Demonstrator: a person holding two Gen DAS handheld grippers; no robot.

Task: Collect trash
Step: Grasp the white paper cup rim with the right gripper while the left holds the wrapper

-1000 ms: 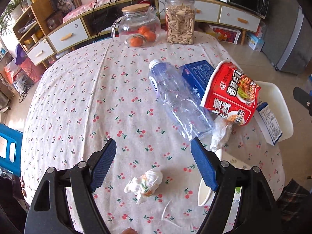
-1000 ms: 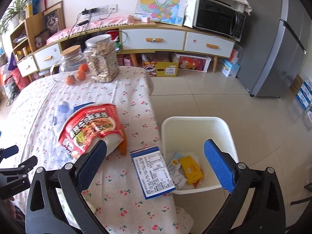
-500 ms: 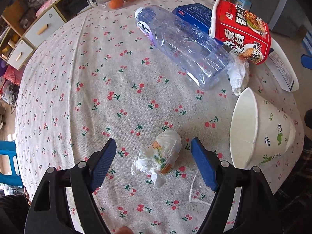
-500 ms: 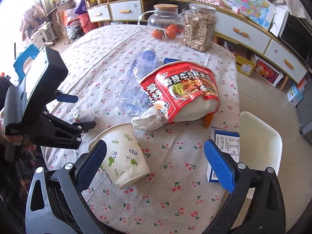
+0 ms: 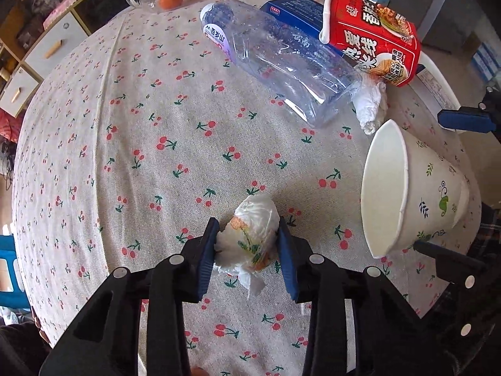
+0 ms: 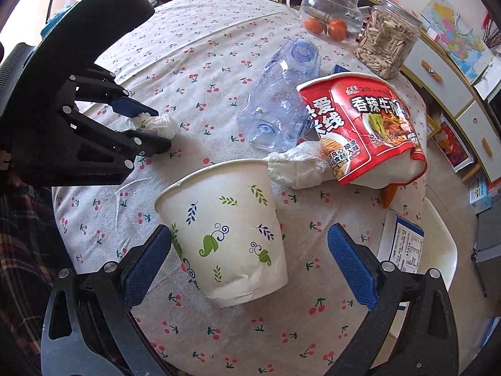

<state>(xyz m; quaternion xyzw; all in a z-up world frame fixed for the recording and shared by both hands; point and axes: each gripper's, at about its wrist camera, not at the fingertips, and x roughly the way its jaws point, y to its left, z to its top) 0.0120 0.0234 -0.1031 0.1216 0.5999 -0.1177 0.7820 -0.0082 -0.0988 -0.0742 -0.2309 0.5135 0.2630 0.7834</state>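
Observation:
A crumpled white wrapper wad (image 5: 253,228) lies on the cherry-print tablecloth (image 5: 141,141). My left gripper (image 5: 247,228) points down over it, its jaws closing, both blue pads pressed against the wad's sides. The right wrist view shows the same wad (image 6: 162,122) pinched in the left gripper (image 6: 159,130). A white paper cup (image 6: 228,235) with leaf prints lies tipped on its side. My right gripper (image 6: 249,230) is open and straddles the cup, the right pad well clear of its wall. The cup (image 5: 432,188) also shows at the right of the left wrist view.
Farther along the table lie a crushed clear bottle (image 5: 281,62), a red instant-noodle tub (image 5: 375,40), a white tissue (image 5: 371,103) and a blue box (image 5: 294,9). A white bin (image 6: 438,250) stands past the table edge. A glass teapot (image 6: 328,9) and a seed jar (image 6: 388,44) stand at the back.
My left gripper sank over the wrapper wad and closed on it. My right gripper swung from above the white bin to the paper cup, rolling as it came.

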